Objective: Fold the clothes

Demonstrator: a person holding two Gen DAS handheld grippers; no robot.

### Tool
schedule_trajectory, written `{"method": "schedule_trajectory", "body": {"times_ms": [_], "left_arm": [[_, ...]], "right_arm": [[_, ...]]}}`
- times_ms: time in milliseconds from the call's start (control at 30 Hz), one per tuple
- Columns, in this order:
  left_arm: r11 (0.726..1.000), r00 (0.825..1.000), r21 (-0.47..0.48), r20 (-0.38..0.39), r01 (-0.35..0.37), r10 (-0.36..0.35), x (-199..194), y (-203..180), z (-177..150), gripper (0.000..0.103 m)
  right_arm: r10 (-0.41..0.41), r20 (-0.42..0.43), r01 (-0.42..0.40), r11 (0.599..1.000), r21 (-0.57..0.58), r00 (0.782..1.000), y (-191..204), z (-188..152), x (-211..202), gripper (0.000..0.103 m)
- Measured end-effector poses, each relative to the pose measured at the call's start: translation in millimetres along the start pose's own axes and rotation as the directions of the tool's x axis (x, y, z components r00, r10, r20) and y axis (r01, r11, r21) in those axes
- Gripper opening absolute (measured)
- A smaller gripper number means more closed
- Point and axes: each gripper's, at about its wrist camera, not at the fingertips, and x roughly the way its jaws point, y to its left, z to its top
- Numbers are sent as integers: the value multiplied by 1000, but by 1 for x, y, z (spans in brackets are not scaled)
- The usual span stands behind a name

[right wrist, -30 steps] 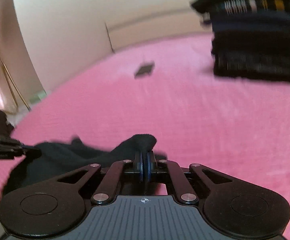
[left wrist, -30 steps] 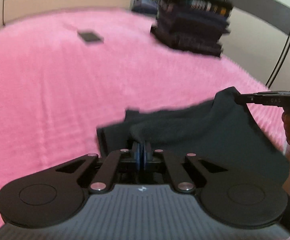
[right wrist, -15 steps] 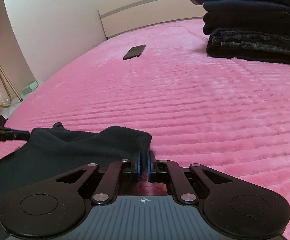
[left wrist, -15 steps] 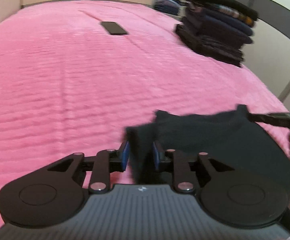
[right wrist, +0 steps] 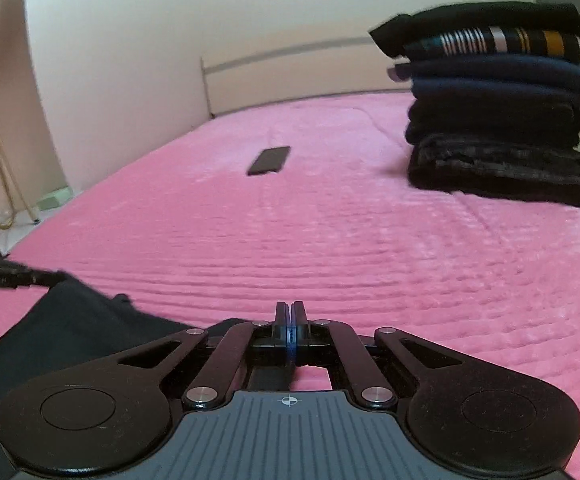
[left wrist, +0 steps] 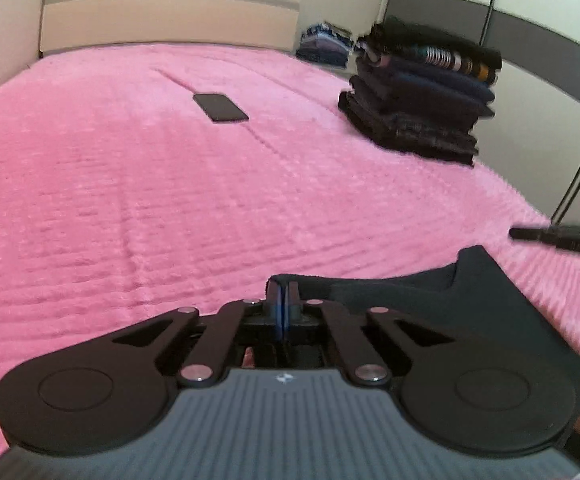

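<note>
The left claw (left wrist: 282, 300) has its two fingers pressed together with no gap showing between the blue pads. It sits right at the near corner of the dark garment (left wrist: 469, 300), and whether any cloth is pinched between the pads cannot be told from this view. The garment lies flat on the pink bed (left wrist: 170, 200), at its near edge, spreading to the right of the left claw, with a raised corner on its far right side.

The right claw (right wrist: 290, 312) is likewise closed, fingers meeting along a thin blue line. Pink bedcover shows just past its tips, and the garment (right wrist: 70, 328) lies to its left, reaching under the claw's left linkage; nothing is visibly caught between the fingers. In the left wrist view the right claw (left wrist: 529, 234) shows as a blurred dark bar hanging just above and beyond the garment's raised corner, apart from it. In the right wrist view the left claw (right wrist: 50, 278) comes in from the left edge, its tip touching or just over the garment's far corner.

Farther up the bed, a dark phone (left wrist: 220, 107) lies flat near the middle. A stack (left wrist: 417, 108) of folded dark clothes stands on the right side of the bed, with a striped piece near the top. A smaller pile (left wrist: 323, 46) of bluish clothes sits beyond it, beside the headboard (left wrist: 170, 20).
</note>
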Motion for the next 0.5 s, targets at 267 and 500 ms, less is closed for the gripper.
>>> {"method": "schedule_trajectory", "body": {"times_ms": [267, 500], "left_arm": [[1000, 996, -21, -85, -21, 19, 33, 15, -16, 1], [994, 999, -101, -34, -29, 26, 11, 27, -8, 4]], "right_arm": [[33, -65, -32, 999, 17, 997, -2, -18, 8, 0], [49, -31, -46, 994, 95, 998, -5, -15, 9, 16]]}}
